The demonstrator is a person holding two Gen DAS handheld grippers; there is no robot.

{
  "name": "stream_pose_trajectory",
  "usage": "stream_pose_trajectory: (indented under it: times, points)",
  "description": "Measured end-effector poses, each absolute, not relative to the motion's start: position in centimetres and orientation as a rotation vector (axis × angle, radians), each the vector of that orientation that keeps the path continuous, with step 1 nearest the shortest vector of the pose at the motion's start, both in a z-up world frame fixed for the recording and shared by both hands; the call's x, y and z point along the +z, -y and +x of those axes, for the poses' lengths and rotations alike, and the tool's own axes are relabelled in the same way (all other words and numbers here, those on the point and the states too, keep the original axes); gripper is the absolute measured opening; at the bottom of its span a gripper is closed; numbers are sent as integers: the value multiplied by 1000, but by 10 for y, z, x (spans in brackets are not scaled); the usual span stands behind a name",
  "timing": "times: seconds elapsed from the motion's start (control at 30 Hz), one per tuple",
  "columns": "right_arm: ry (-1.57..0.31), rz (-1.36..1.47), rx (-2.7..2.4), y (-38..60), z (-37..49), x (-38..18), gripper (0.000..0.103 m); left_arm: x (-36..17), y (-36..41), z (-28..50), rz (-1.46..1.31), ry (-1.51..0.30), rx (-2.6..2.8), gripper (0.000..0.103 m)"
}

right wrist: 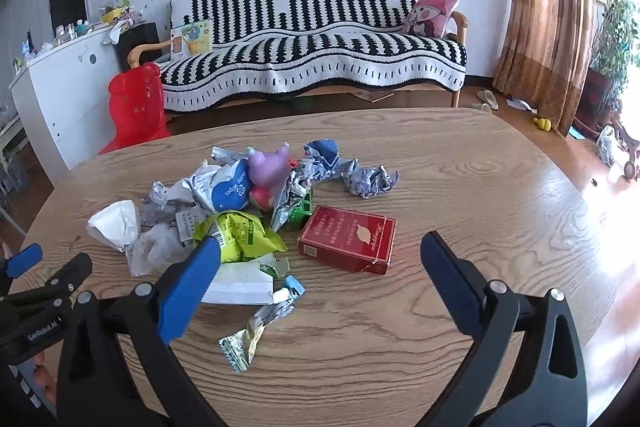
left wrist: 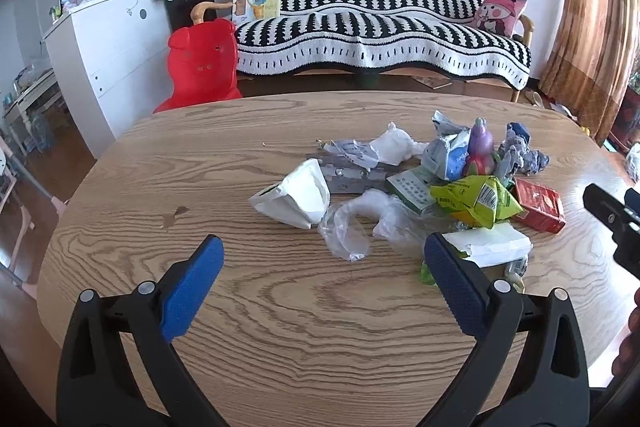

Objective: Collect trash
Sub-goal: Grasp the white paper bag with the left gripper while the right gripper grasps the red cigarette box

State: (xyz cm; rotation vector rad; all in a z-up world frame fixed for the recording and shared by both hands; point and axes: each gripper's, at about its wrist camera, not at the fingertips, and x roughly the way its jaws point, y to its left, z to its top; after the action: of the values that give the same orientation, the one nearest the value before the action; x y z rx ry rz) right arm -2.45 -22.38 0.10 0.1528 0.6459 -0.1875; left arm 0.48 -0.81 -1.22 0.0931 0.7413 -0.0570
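Left wrist view shows the left gripper spread wide and empty, hovering above the bare near part of the wooden tabletop, with the trash pile heaped towards the far right of the tabletop. In the right wrist view the right gripper also stands wide with nothing between its pads, angled down at the red carton, which lies at the pile's right edge beside the yellow-green wrapper. Nothing looks picked up yet, so this reads as the approach before a first grab. Next, the right gripper probably needs to drop over the carton and close squarely across it.
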Motion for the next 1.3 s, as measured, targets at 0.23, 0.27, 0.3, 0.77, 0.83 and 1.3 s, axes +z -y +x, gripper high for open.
stream_pose_trajectory:
  times: [0.23, 0.27, 0.3, 0.77, 0.83, 1.3]
  points:
    - [-685, 162, -244, 238, -19, -9, 97, -17, 2, 6, 131, -747, -35, 98]
    - [-705, 164, -267, 244, -17, -13, 97, -19, -1, 6, 135, -755, -41, 98]
    - [-698, 164, -276, 249, -18, -14, 97, -21, -4, 5, 140, -766, -48, 98]
    - [-691, 335, -264, 311, -38, -24, 97, -44, -54, 19, -10, -881, 6, 98]
    - [-703, 307, -266, 311, -32, -28, 97, -45, -49, 34, -40, -898, 11, 98]
    - [-857, 50, -24, 294, 38, -74, 97, -66, -27, 116, -160, -902, 26, 98]
